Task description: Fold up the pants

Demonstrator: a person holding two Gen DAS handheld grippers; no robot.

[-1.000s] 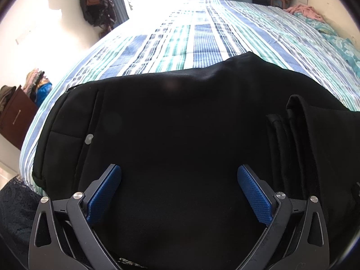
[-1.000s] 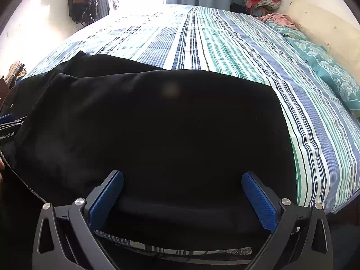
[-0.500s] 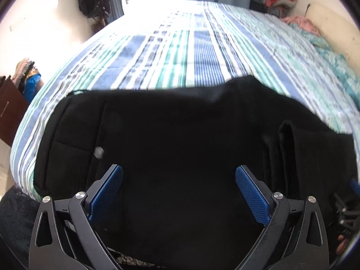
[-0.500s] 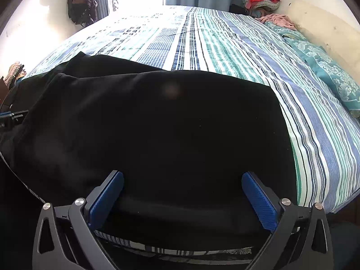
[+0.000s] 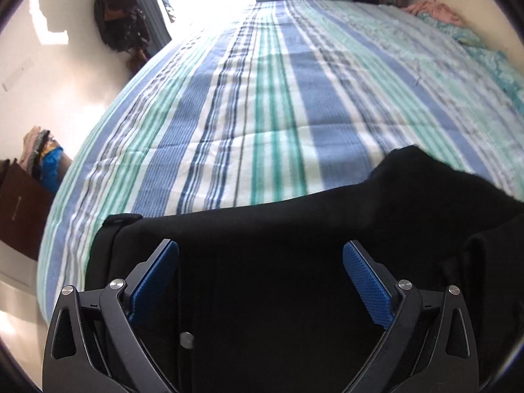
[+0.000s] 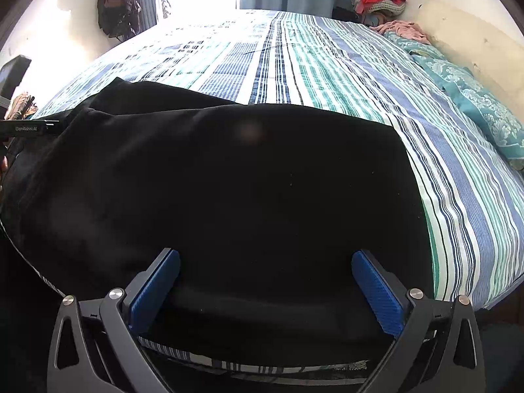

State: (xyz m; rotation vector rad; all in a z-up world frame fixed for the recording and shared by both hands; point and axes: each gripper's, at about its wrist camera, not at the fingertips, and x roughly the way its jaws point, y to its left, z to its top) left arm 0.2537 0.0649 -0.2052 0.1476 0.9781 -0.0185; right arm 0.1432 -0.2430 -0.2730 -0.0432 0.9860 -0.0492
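Note:
Black pants (image 6: 229,190) lie spread along the near edge of a striped bed (image 6: 327,65). In the left wrist view the waist end of the pants (image 5: 278,229) fills the lower half, with a small silver button (image 5: 187,339) low between the fingers. My left gripper (image 5: 260,275) hovers open over the waist area with nothing between its blue pads. My right gripper (image 6: 265,285) stands open above the near fold of the leg end. The left gripper's body (image 6: 29,127) shows at the far left of the right wrist view.
The blue, green and white striped bedspread (image 5: 278,98) stretches away beyond the pants. Teal pillows (image 6: 475,108) and a cream headboard (image 6: 475,39) lie at the right. A clothes pile (image 6: 380,1) sits at the far corner, dark bags (image 5: 118,16) hang on the wall, and a brown cabinet (image 5: 19,209) stands left.
The left gripper has tilted up and pulled back, so more bedspread shows and the button has slid down between its fingers. The right gripper has barely moved. Both stayed open.

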